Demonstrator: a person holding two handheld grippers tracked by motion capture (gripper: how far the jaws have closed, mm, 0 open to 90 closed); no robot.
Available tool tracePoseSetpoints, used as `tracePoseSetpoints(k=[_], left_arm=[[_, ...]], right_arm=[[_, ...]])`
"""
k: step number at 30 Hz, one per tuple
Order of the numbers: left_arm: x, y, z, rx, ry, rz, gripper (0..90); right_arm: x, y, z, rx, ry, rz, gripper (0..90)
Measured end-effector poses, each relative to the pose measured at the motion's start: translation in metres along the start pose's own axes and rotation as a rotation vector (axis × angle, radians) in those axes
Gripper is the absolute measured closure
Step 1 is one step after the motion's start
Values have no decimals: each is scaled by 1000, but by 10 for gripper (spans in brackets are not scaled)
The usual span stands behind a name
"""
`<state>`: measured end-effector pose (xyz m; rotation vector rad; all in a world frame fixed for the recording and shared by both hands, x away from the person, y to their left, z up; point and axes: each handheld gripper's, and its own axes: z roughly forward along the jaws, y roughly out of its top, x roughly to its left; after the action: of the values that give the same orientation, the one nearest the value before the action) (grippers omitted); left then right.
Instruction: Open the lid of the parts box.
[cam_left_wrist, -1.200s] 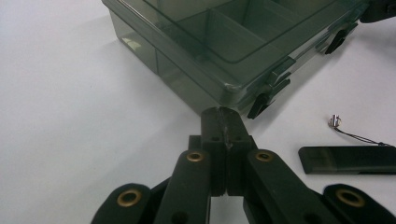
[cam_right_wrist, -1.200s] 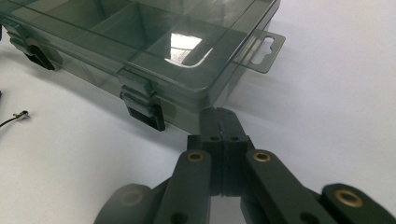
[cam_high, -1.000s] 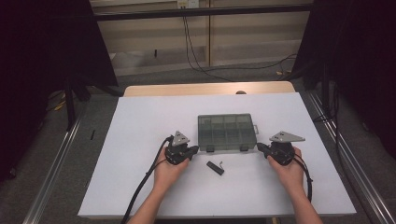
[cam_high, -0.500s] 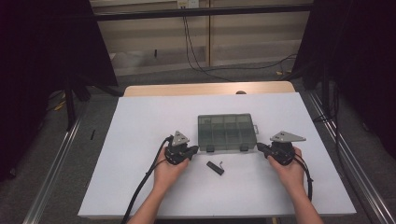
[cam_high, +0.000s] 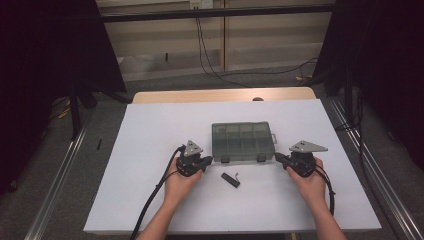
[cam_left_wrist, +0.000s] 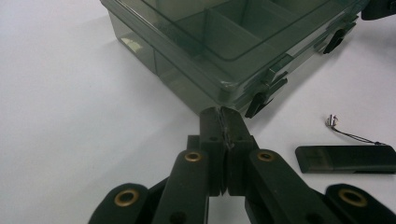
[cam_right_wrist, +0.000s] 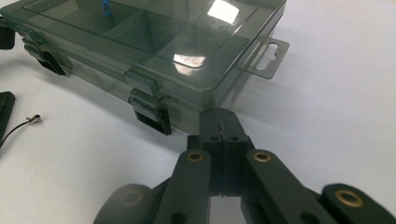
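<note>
Both grippers sit low on the table, one at each near corner of the smoky grey compartment box (cam_high: 243, 141), which lies flat with its lid down and both front latches fastened. The left gripper (cam_high: 205, 161) has its jaws pressed together with nothing between them, tips just short of the box's near left corner. The right gripper (cam_high: 279, 158) matches it at the near right corner, jaws closed and empty too. A small black stick with a thin cord (cam_high: 231, 179) lies just in front of the box, between the hands. This looks like the set-up before opening: next, I judge, each tip must get under a latch (cam_right_wrist: 150, 112) and flip it up.
</note>
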<state>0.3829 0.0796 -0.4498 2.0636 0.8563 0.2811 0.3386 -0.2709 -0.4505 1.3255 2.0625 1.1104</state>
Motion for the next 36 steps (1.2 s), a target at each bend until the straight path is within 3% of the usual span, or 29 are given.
tracePoseSetpoints(k=[36], left_arm=[[-5,11,-7,-51,-14,-7,883]], right_arm=[[3,4,-5,-68,16,30,900]])
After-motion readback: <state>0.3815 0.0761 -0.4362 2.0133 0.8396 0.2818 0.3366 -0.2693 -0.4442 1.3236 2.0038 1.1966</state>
